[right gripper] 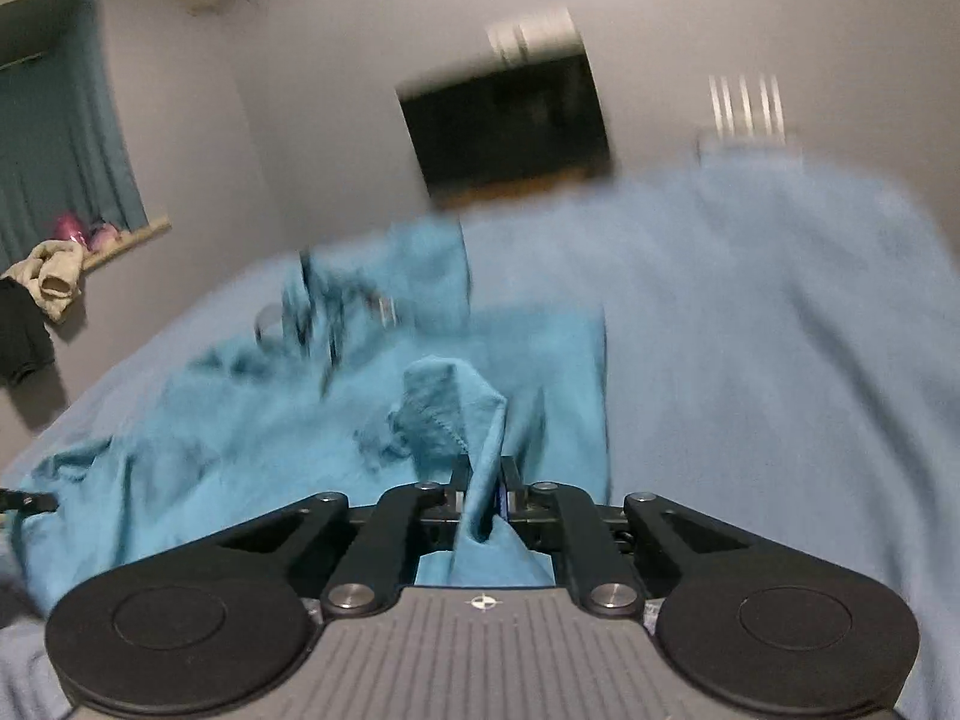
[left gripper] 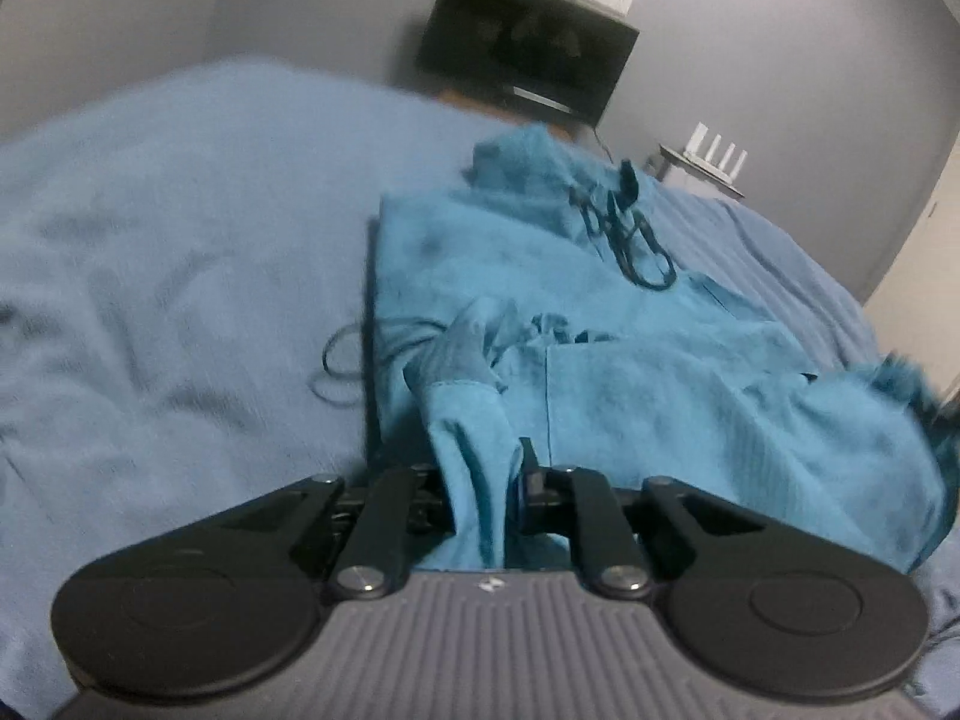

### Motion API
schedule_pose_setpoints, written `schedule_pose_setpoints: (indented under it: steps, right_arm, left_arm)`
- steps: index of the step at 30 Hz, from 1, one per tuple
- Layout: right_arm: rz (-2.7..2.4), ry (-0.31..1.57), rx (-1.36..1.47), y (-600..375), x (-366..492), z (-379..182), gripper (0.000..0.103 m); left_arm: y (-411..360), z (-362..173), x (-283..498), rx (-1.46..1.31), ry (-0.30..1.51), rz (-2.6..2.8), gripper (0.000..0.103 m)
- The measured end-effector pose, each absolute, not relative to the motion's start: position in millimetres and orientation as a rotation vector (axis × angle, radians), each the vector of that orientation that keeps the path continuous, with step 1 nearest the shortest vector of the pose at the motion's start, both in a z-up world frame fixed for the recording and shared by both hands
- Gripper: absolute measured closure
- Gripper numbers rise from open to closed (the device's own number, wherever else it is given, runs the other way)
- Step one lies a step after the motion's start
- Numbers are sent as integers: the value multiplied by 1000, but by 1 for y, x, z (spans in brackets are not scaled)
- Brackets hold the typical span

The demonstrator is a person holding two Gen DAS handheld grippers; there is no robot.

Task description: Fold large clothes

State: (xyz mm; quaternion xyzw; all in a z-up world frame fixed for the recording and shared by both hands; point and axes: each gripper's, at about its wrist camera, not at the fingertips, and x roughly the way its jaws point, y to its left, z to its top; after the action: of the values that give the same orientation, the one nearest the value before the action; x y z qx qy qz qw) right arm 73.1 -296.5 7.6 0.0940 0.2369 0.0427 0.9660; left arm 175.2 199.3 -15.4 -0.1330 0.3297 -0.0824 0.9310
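Both grips: my left gripper [left gripper: 480, 489] and my right gripper [right gripper: 480, 489] are each clamped tight on a bunched edge of the teal cotton hooded garment [left gripper: 630, 372].
Left pinch: a pleat of cloth stands up between my fingers and runs away toward 12 o'clock; the pads themselves are buried in it.
Right pinch: a stitched hem corner [right gripper: 456, 408] rises just past my fingers at 12 o'clock.
Garment's place: it lies on the pale blue blanket-covered bed [left gripper: 180, 240], body spread toward 1 o'clock in the left view and toward 10 o'clock in the right view.
Done so far: I judge the sides already turned in, since the long edge at 11 o'clock in the left view is straight.
Still rumpled: hood and dark drawcord [left gripper: 630, 234], farther off at 1 o'clock.
Left to do: I judge the near end must go over toward the hood, then be smoothed.
Beyond: dark wall-mounted screen [left gripper: 528, 66] at 12 o'clock.
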Motion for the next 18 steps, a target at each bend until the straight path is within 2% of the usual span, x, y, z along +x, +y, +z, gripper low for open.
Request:
schedule_pose_setpoints:
  steps: [2,5,10,14,16,18]
  right_arm:
    - [74,377,152,-287,77,17,95]
    - [0,339,123,-282,95,11,95]
    - [-125,501,21,-272,141,-41,91]
    - [-178,600,-7,-267,158,-73,84]
    - [-186,605,11,-264,159,-73,77]
    - [-212,564,56,-263,153,-62,59]
  left_arm:
    - [197,-12,175,-252,637,-125,94]
    - [197,-15,179,-239,623,-74,94]
    - [185,-43,198,-144,729,-15,94]
    - [174,-59,204,-41,783,5,88]
    - [174,-56,203,-35,760,25,86]
    - [173,-47,196,-29,707,60,77]
